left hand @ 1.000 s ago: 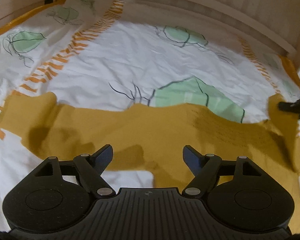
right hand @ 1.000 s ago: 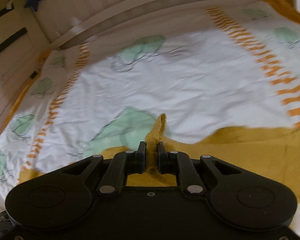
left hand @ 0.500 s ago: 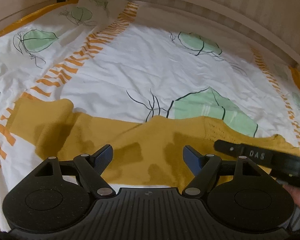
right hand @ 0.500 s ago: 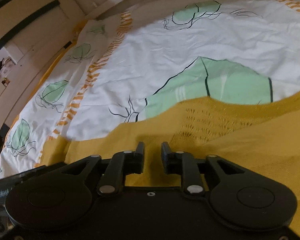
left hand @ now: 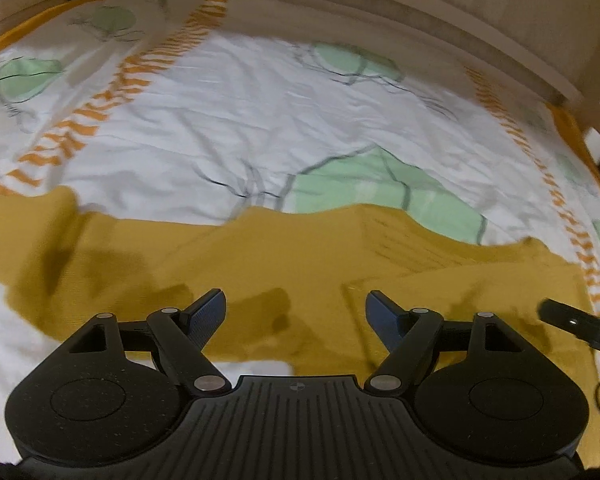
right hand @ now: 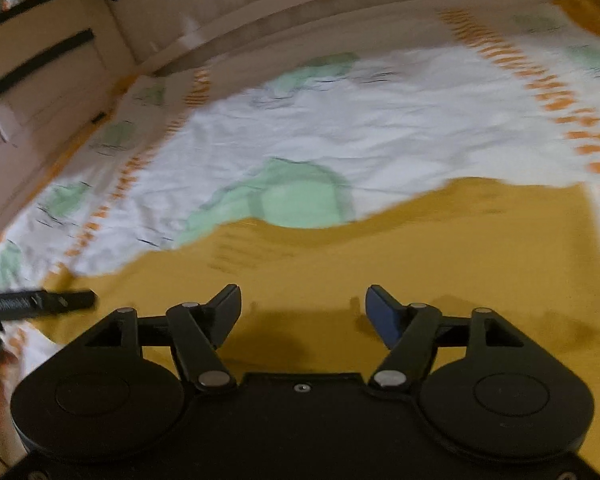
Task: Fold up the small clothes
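Right gripper (right hand: 303, 304) just dropped the sleeve it pinched, jaws now spread and empty. Mustard top (left hand: 300, 272) lies flat on the bed sheet (left hand: 260, 120), one sleeve folded in. Left gripper (left hand: 296, 310) hovers wide open; other sleeve probably next.

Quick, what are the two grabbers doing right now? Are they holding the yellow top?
Left gripper: open, holding nothing, over the mustard-yellow knit top.
Right gripper: open, jaws just opened, nothing between them, top lies flat beneath.
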The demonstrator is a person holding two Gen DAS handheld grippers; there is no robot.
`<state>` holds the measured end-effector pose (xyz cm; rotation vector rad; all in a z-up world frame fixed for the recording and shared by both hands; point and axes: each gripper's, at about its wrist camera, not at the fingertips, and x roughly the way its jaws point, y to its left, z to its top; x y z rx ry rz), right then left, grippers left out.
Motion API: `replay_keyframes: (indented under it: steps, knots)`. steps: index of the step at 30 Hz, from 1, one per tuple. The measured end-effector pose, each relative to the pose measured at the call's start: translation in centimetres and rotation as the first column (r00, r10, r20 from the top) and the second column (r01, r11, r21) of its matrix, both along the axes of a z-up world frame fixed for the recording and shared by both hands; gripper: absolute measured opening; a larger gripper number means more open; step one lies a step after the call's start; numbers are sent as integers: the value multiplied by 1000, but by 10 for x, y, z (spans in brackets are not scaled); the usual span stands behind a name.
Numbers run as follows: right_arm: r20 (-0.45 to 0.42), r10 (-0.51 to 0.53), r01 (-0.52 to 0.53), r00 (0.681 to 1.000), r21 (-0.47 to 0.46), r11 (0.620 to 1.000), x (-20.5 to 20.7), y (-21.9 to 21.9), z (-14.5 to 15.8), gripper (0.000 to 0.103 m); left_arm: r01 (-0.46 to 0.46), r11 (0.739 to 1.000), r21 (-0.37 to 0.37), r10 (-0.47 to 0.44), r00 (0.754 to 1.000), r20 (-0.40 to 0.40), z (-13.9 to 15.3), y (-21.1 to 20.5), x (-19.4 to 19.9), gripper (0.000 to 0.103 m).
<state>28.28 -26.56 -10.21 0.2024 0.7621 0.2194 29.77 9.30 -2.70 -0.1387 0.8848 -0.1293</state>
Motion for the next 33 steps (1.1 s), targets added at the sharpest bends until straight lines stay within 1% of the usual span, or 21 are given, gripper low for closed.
replay_keyframes:
  steps: [3,5,7,11,13,14,17,20,25,27,29,30,31,32,33]
  knots:
    - [19,-35,37,999,-88,995,-17,-33,1,75,47,998,-31,-47,999,-9,-11,-14,1,76]
    - [32,-54,59,998,-166,984,-27,-47,2,83,70,996,-51,-71,997,-16,-20,-22,1,76]
    - [37,-65,72,997,-232,970,-37,-56,1,87,98,993,-60,-100,995,-25,-28,-30,0,76]
    - [79,-69,90,994,-294,952,-57,-67,-6,101,117,991,-64,-119,993,-24,-41,-40,-3,75]
    - [104,-57,87,993,-308,948,-67,-69,-13,102,115,991,-63,-117,992,-37,-48,-42,-3,75]
    - [102,-47,77,994,-310,947,-69,-70,-16,102,113,991,-66,-116,992,-44,-51,-43,-3,75]
    - [46,2,12,999,-303,953,-66,-69,-24,103,101,992,-74,-105,993,-49,-57,-45,-1,75]
    - [31,26,-16,999,-271,962,-66,-71,-24,103,106,992,-70,-107,994,-20,-59,-51,0,75]
    - [23,63,-55,998,-245,968,-68,-67,-22,103,165,983,-76,-165,986,14,-65,-64,4,75]
    - [15,66,-61,998,-237,970,-69,-65,-23,102,176,982,-70,-174,984,30,-67,-66,2,64]
    - [10,73,-69,997,-224,972,-70,-63,-24,103,151,986,-63,-149,988,36,-66,-65,1,42]
    - [7,77,-74,997,-218,973,-70,-62,-24,103,133,989,-67,-131,991,37,-65,-63,1,35]
    - [3,80,-77,997,-215,974,-70,-61,-25,102,112,991,-75,-110,993,36,-65,-60,2,20]
    - [1,79,-77,997,-215,974,-70,-61,-25,102,102,991,-83,-99,995,31,-65,-59,4,9]
    - [-2,79,-77,997,-215,974,-69,-61,-26,103,98,991,-93,-96,995,28,-64,-57,6,5]
